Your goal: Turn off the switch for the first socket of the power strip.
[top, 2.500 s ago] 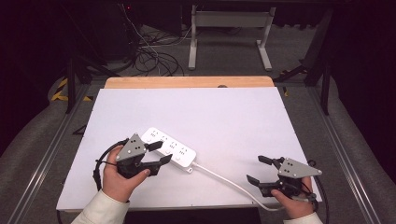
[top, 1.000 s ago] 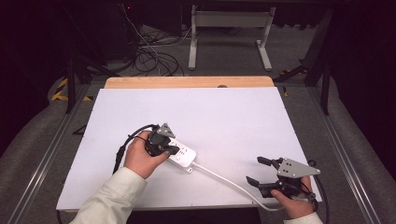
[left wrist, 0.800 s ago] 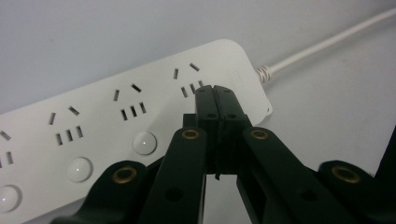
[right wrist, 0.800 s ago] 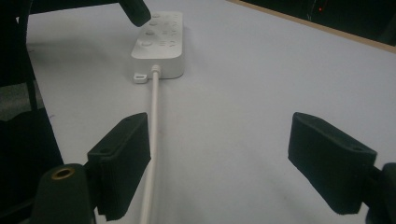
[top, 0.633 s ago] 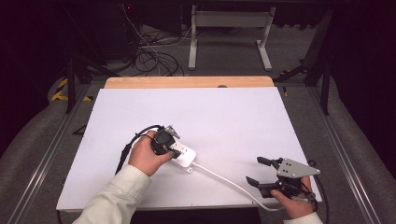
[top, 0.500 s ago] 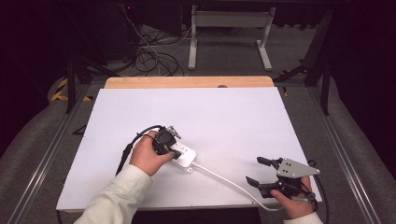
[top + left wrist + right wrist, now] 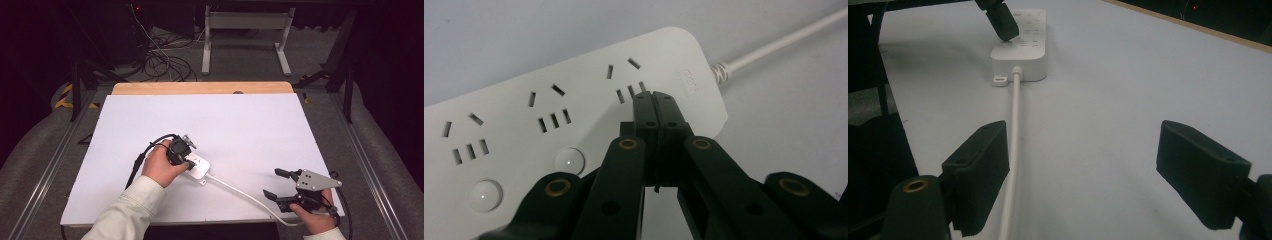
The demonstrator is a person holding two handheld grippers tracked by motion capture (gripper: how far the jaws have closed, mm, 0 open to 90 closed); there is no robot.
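Power strip (image 7: 197, 167) is laid flat on the white surface (image 7: 260, 130), near its front-left, w/ its cord (image 7: 245, 195) run toward the right gripper (image 7: 274, 184). Left gripper (image 7: 655, 102) is clenched on nothing, tips pointed down at the strip's end socket by the cord, prob. so a switch button (image 7: 569, 161) can be pressed w/ a narrow point. Right gripper is held released beside the cord, apparently parked out of the way.

A white rectangular tabletop (image 7: 240, 125) with a wooden far edge is carrying a white plastic power strip (image 7: 199, 168), lying near its front, its white cord (image 7: 240, 192) trailing toward the front edge.
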